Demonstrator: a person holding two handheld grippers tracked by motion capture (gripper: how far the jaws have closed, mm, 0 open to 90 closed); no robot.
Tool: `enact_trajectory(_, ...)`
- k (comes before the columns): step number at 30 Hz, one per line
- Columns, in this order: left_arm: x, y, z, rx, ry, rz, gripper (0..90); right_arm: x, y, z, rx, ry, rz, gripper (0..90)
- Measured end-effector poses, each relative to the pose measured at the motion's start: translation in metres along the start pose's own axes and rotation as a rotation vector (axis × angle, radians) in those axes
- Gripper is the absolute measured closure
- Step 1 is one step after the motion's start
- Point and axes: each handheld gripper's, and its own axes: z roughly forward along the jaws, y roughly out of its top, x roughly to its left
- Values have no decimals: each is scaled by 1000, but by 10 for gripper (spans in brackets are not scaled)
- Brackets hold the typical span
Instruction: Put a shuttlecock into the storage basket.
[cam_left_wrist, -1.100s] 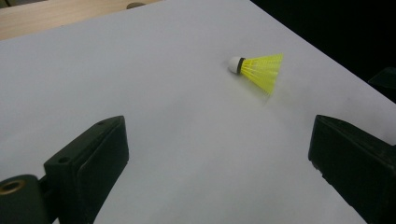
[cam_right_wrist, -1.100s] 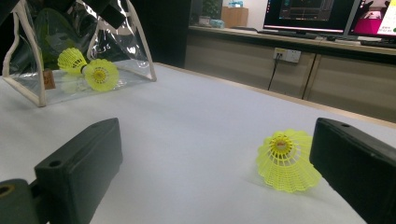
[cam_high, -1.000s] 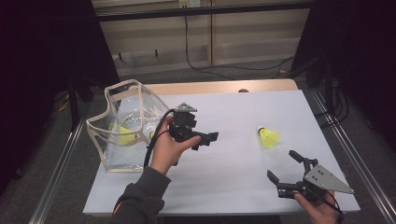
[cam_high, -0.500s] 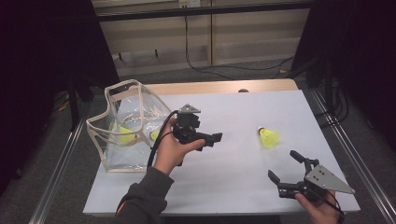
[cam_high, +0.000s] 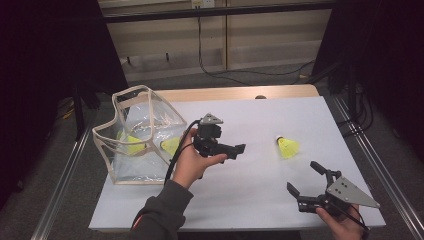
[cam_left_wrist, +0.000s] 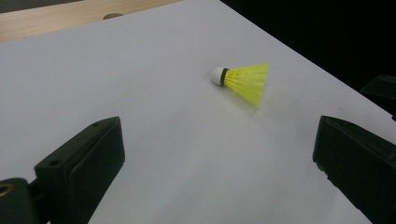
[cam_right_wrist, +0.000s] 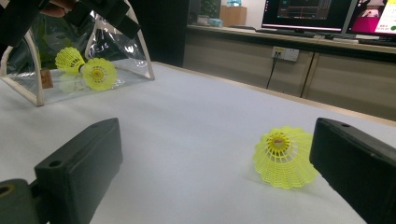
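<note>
A yellow shuttlecock (cam_high: 287, 146) with a white cork lies on its side on the white table, right of centre. My left gripper (cam_high: 234, 150) hovers mid-table, a hand's width left of it, pointing at it. In the left gripper view the shuttlecock (cam_left_wrist: 243, 79) lies ahead between wide-open, empty jaws. My right gripper (cam_high: 303, 176) sits open near the front right edge, just short of the shuttlecock. In the right gripper view the shuttlecock (cam_right_wrist: 282, 156) lies close to the right jaw, skirt toward the camera.
A clear plastic bag (cam_high: 135, 135) stands open at the table's left, holding two yellow shuttlecocks (cam_high: 131, 142) (cam_high: 171, 145), which the right gripper view shows too (cam_right_wrist: 98, 73). A wooden strip (cam_high: 240, 93) borders the far edge. Metal rails run along both sides.
My left gripper has moved right, away from the bag and toward the loose shuttlecock. The right gripper has stayed almost in place.
</note>
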Motion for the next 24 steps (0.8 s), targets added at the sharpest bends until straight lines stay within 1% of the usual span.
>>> enact_trajectory(10,-4,-2,10,-6,-4,0,31,0,0,0,-1,0,-1,23)
enact_trajectory(13,-5,-3,13,-4,-5,10,35,0,0,-1,-1,0,0,23)
enact_trajectory(21,-9,-5,20,-3,-12,14,41,0,0,-1,1,0,0,24)
enact_trajectory(22,-10,-5,20,-1,-6,17,42,0,0,-1,1,-1,1,24)
enact_trajectory(24,-11,-6,23,-5,-13,20,42,0,0,-1,1,-2,1,24)
